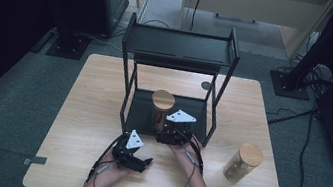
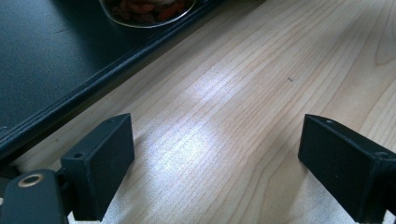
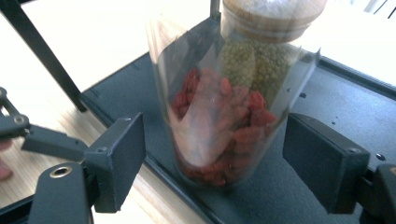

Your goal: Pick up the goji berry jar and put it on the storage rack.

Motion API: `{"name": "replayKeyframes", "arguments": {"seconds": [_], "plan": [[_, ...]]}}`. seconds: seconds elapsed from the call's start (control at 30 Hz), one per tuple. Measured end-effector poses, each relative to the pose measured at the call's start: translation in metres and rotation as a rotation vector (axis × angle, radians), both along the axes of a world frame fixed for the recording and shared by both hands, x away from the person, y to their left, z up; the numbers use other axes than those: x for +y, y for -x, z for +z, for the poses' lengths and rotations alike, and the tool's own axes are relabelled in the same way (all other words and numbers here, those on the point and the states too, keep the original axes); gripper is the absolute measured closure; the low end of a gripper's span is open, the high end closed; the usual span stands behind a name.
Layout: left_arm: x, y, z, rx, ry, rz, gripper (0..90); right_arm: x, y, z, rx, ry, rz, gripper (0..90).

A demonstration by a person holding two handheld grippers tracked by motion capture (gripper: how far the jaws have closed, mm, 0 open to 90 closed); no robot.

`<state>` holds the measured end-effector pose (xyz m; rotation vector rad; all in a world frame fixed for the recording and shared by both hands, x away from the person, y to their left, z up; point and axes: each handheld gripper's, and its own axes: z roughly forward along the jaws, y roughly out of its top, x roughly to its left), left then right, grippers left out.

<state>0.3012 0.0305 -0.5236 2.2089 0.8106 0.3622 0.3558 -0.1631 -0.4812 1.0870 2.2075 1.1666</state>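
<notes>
While the left gripper (image 2: 215, 154) idles agape low on the surface (image 2: 261, 84), the right gripper (image 3: 215, 158), spread, brackets the jar (image 3: 224, 121) at centre frame; closing looks next.

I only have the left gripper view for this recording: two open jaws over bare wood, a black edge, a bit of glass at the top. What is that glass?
Observer: A glass jar with a wooden lid, standing on the black rack's bottom shelf; it holds red dried fruit.
Operator: Is the other gripper on it?
Observer: The right gripper has its jaws open on either side of the jar, not touching.
Operator: Any other jars?
Observer: A second lidded jar stands on the table, to the right.
</notes>
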Motion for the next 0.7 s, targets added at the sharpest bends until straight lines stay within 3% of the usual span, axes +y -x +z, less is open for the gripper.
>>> {"name": "replayKeyframes", "arguments": {"seconds": [0.07, 0.7], "plan": [[0.000, 0.000, 0.000, 0.000, 0.000, 0.000, 10.9, -0.001, 0.002, 0.000, -0.003, 0.014, 0.004, 21.3], [0.000, 0.000, 0.000, 0.000, 0.001, 0.001, 11.0, -0.014, 0.018, -0.002, 0.017, -0.036, 0.031, 21.3]]}}
